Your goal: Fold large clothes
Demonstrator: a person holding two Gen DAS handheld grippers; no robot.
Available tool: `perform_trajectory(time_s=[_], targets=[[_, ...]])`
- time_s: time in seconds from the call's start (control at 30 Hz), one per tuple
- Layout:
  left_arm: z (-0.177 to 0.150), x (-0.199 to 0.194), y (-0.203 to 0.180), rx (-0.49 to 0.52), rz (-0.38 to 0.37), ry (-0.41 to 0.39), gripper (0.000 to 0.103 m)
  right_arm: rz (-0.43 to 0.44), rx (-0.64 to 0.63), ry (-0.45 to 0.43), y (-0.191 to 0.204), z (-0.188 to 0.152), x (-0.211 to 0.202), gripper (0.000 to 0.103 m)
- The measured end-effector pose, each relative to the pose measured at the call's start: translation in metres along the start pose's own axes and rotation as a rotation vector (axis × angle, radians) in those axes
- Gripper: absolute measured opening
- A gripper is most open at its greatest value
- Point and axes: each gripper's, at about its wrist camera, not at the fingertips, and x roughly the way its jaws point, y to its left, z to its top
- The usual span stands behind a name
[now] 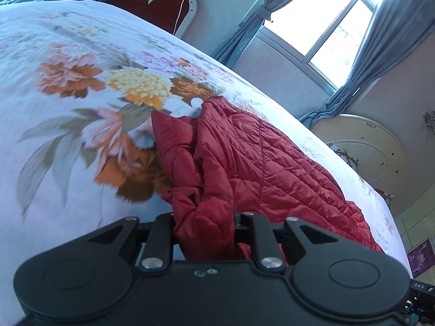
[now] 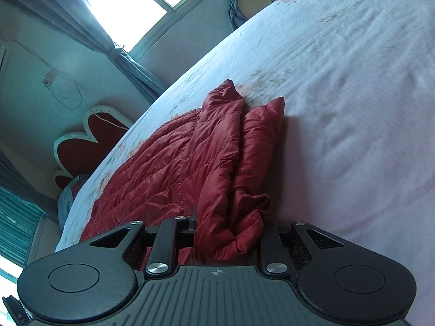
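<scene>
- Two bunched edges of the red quilted padded jacket [image 1: 244, 157] are clamped, one in the left gripper [image 1: 204, 233], one in the right gripper [image 2: 225, 241].
- Ahead of both, the rest is left spread on the white floral bedsheet [image 1: 68, 40], probably so a fold can be drawn over.

A wide bed [image 1: 68, 40] under a pale floral sheet fills the room. Behind the bed, a bright window [image 1: 326, 21] pours daylight between grey-blue curtains [image 1: 386, 40] tied back against a pinkish wall [image 1: 272, 65]. At the bed's head stands a red heart-shaped headboard [image 2: 81, 146] with white trim.
</scene>
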Motion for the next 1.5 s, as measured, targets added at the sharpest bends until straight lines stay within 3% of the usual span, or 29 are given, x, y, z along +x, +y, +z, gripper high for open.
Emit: perform_trajectory(time_s=[0.3, 0.6, 0.83, 0.9, 0.93, 0.97, 1.03, 1.07, 1.13, 1.17, 1.23, 1.3, 1.37, 1.4, 1.43, 1.5], targets=[[0.002, 0.009, -0.005, -0.001, 0.015, 0.008, 0.019, -0.013, -0.014, -0.005, 0.001, 0.014, 0.011, 0.02], [-0.008, 0.007, 0.009, -0.051, -0.007, 0.021, 0.02, -0.033, 0.02, 0.01, -0.011, -0.011, 0.002, 0.02], [0.001, 0.014, 0.01, -0.025, -0.029, 0.048, 0.024, -0.064, 0.028, 0.016, -0.005, -0.011, 0.005, 0.021], [0.001, 0.014, 0.017, -0.045, -0.035, 0.065, 0.035, -0.074, 0.0, 0.019, 0.0, -0.01, 0.001, 0.035], [0.0, 0.011, 0.021, -0.068, -0.037, 0.071, 0.049, -0.109, -0.019, 0.011, 0.003, -0.01, -0.002, 0.069], [0.0, 0.008, 0.025, -0.089, -0.043, 0.068, 0.056, -0.138, -0.044, -0.022, 0.007, -0.011, -0.009, 0.087], [0.0, 0.001, 0.029, -0.114, -0.055, 0.046, 0.078, -0.175, -0.07, -0.08, 0.011, -0.014, -0.025, 0.086], [0.0, -0.003, 0.029, -0.12, -0.054, 0.038, 0.08, -0.198, -0.068, -0.115, 0.014, -0.016, -0.033, 0.086], [0.0, -0.006, 0.03, -0.129, -0.061, 0.035, 0.076, -0.179, -0.086, -0.175, 0.024, -0.017, -0.047, 0.066], [-0.001, -0.006, 0.03, -0.139, -0.065, 0.038, 0.074, -0.173, -0.103, -0.182, 0.032, -0.017, -0.048, 0.037], [-0.004, -0.004, 0.029, -0.157, -0.083, 0.048, 0.067, -0.166, -0.157, -0.176, 0.055, -0.017, -0.043, 0.008], [-0.006, 0.0, 0.026, -0.157, -0.08, 0.055, 0.065, -0.14, -0.232, -0.146, 0.083, -0.021, -0.029, 0.005], [-0.007, 0.006, 0.024, -0.159, -0.082, 0.061, 0.051, -0.103, -0.307, -0.101, 0.111, -0.031, -0.01, 0.005], [-0.005, 0.01, 0.024, -0.159, -0.091, 0.073, 0.036, -0.089, -0.348, -0.079, 0.125, -0.037, -0.001, 0.005], [-0.004, 0.013, 0.024, -0.153, -0.107, 0.082, 0.028, -0.072, -0.384, -0.052, 0.137, -0.045, 0.009, 0.005], [0.0, 0.015, 0.02, -0.109, -0.104, 0.084, 0.023, -0.054, -0.44, -0.006, 0.153, -0.058, 0.026, 0.005]])
